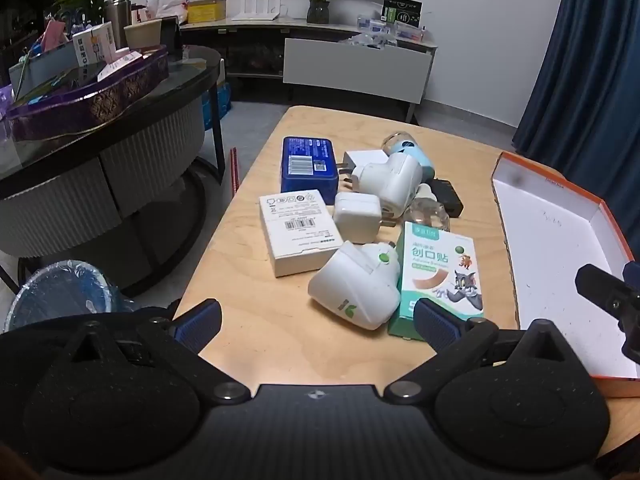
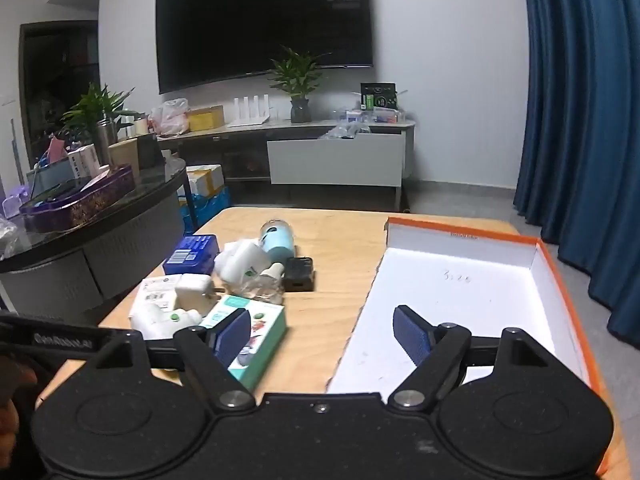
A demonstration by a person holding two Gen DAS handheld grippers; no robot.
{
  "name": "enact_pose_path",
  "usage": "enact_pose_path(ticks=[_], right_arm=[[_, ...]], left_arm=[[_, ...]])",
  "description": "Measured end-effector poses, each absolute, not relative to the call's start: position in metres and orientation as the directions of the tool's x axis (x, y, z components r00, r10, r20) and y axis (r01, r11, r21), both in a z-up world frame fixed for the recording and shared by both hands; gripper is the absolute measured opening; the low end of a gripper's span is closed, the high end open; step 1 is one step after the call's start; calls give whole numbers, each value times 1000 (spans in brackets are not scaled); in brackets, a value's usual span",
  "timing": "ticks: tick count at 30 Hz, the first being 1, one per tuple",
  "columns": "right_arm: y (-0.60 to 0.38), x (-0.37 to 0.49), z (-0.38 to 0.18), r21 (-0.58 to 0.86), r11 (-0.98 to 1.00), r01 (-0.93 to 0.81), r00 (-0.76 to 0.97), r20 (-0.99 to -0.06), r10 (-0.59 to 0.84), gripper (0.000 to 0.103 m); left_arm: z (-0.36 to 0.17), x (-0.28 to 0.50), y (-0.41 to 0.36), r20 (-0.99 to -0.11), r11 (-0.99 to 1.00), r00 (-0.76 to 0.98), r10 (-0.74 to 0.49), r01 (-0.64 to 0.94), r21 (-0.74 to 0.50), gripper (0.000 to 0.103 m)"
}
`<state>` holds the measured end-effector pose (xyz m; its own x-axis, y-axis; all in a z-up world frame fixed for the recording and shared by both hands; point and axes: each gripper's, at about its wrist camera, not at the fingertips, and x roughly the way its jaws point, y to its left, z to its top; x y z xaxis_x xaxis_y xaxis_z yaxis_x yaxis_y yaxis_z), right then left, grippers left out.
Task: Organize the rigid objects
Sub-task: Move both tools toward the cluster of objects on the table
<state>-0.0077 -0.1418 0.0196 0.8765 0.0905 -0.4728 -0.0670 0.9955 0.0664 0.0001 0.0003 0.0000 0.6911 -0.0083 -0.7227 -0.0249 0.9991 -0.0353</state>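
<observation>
A pile of small items lies on the wooden table (image 1: 280, 344): a blue box (image 1: 308, 168), a white barcode box (image 1: 296, 228), a white charger cube (image 1: 357, 216), a white plug device with a green button (image 1: 356, 288), a green bandage box (image 1: 440, 280), a second white plug device (image 1: 394, 182), a light-blue bottle (image 2: 277, 240) and a black block (image 2: 299, 274). My left gripper (image 1: 316, 322) is open just short of the green-button device. My right gripper (image 2: 322, 336) is open, its right pad over the empty orange-rimmed box (image 2: 468, 276), its left pad over the bandage box (image 2: 256, 320).
A dark round table (image 1: 120, 120) with a purple tray and boxes stands to the left. A blue bin (image 1: 60, 292) sits on the floor beside it. A TV cabinet (image 2: 336, 160) runs along the back wall; blue curtains (image 2: 580, 120) hang on the right.
</observation>
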Motion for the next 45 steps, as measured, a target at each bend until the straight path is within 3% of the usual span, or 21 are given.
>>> enact_pose_path(ticks=[6,13,45], right_arm=[[-118,1,19,29,998,-51,854,-517,59,93],[-116,6,6,160,985,-63,807,-572,145,93],[-110,33,4,181,981,-64,795,-585,160,93]], left_arm=[[-5,-3,20,-720,995,692,-39,-43,-95,103],[-14,6,23,-740,994,672,-28,-58,-90,103],[-15,31,3,-738,998,672,-64,40,-50,103]])
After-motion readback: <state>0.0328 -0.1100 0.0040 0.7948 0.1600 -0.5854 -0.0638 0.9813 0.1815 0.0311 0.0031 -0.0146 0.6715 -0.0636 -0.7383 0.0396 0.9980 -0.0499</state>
